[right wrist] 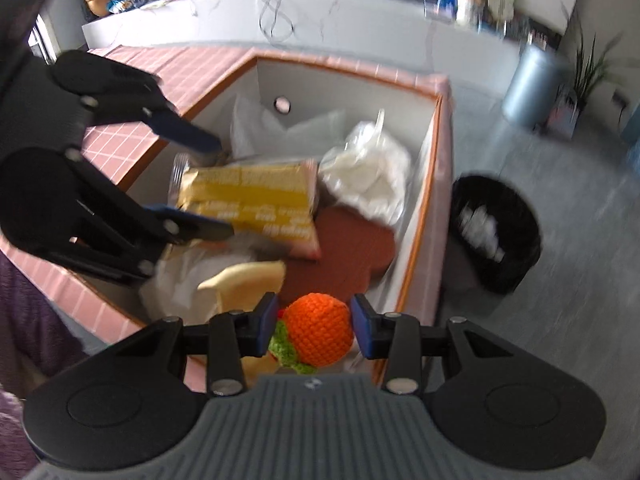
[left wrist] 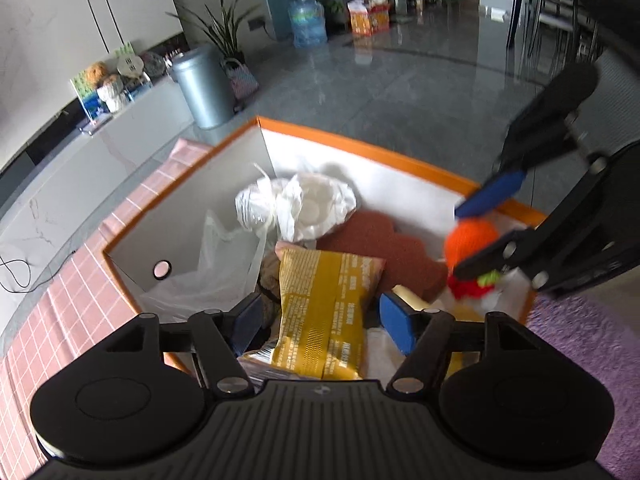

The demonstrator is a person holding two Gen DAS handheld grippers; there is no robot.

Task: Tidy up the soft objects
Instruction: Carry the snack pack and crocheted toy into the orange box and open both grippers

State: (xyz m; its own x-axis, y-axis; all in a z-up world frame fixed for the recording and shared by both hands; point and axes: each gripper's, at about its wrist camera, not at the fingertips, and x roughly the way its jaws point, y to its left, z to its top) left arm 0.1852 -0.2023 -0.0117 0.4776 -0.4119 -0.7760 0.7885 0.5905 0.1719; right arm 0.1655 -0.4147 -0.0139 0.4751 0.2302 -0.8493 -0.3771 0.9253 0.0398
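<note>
An orange-rimmed box (left wrist: 360, 148) (right wrist: 416, 240) holds soft things: a yellow snack bag (left wrist: 320, 304) (right wrist: 248, 200), white plastic bags (left wrist: 296, 204) (right wrist: 368, 172), a brown pad (left wrist: 384, 240) (right wrist: 344, 248) and a pale yellow piece (right wrist: 244, 276). My left gripper (left wrist: 320, 320) (right wrist: 216, 188) is over the box with its jaws wide apart around the snack bag, not pressing it. My right gripper (right wrist: 314, 328) (left wrist: 476, 236) is above the box's near corner, and its pads sit on either side of an orange crocheted toy (right wrist: 320, 332) (left wrist: 472, 240) with green and red trim.
The box stands on a pink checked cloth (left wrist: 60, 312) (right wrist: 132, 136). A black waste bin (right wrist: 496, 232) stands on the grey floor beside the box. A grey metal bin (left wrist: 204, 84) (right wrist: 528, 84) and a plant (left wrist: 224, 32) are farther off. A purple rug (left wrist: 580, 360) lies at the right.
</note>
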